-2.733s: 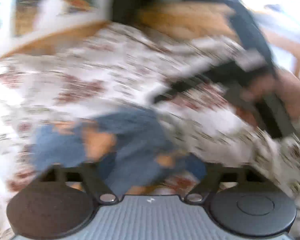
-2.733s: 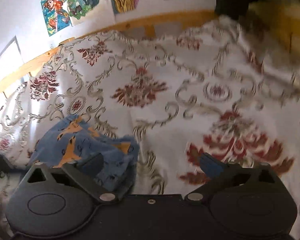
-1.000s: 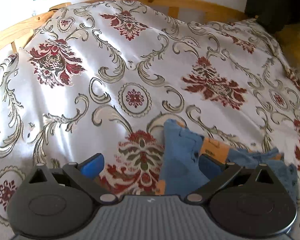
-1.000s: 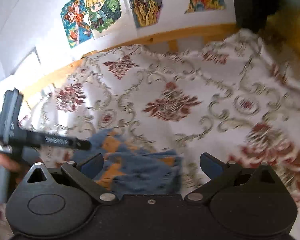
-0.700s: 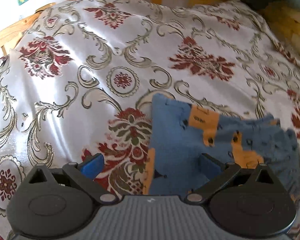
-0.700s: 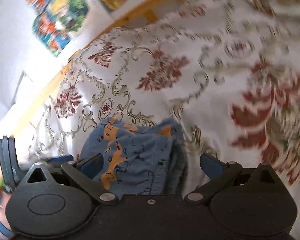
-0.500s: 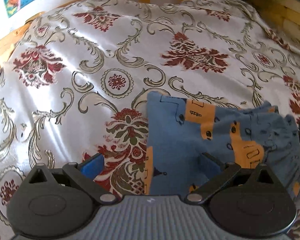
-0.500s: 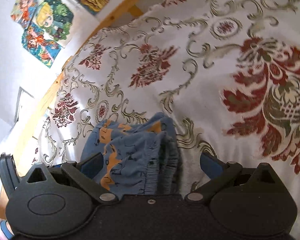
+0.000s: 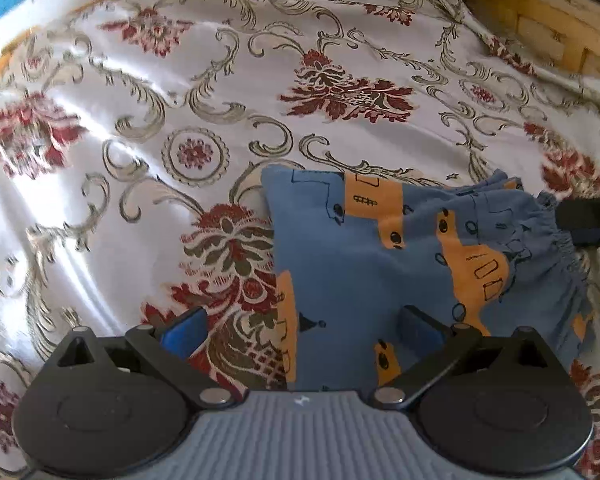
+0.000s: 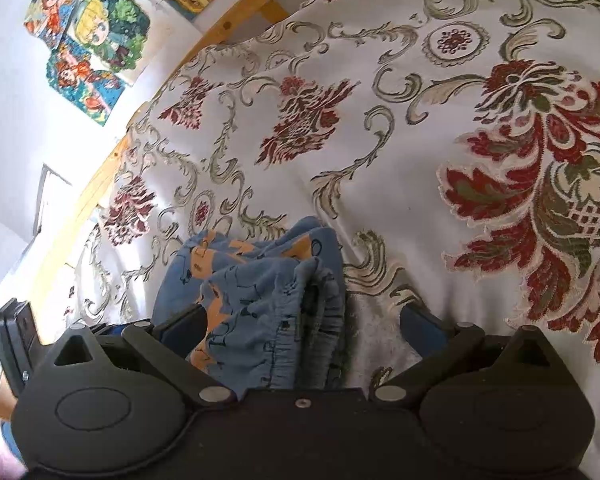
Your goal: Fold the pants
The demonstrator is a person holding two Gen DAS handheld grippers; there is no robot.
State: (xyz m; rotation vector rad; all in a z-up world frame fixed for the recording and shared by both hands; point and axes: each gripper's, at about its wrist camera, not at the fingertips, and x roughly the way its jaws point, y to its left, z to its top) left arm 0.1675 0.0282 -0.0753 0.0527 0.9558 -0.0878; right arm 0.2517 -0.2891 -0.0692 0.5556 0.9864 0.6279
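1. The pants (image 9: 380,256), small and blue with orange patches, lie on the bed, on a white bedspread (image 9: 140,100) patterned with red flowers and grey scrolls. They are already doubled into a compact bundle, so the folding looks well along.
2. The left claw (image 9: 300,330) stands wide and holds nothing. Its right finger is over the blue cloth and its left finger over bare bedspread, so the left edge of the bundle runs between them.
3. The right claw (image 10: 300,326) is also wide and empty, with the gathered waistband end (image 10: 316,312) lying between its fingers.
4. The cloth looks light, soft and limp. I judge it will sag and slide open if lifted by one layer only, and the smooth bedspread probably gives little grip to hold it flat.
5. The best hold is likely the thick elastic waistband on one side and all stacked layers at the straight folded edge on the other.
6. In the left wrist view the long axis runs left to right: the flat folded edge points left and the ruffled waistband right, towards the right claw's dark finger (image 9: 588,216).
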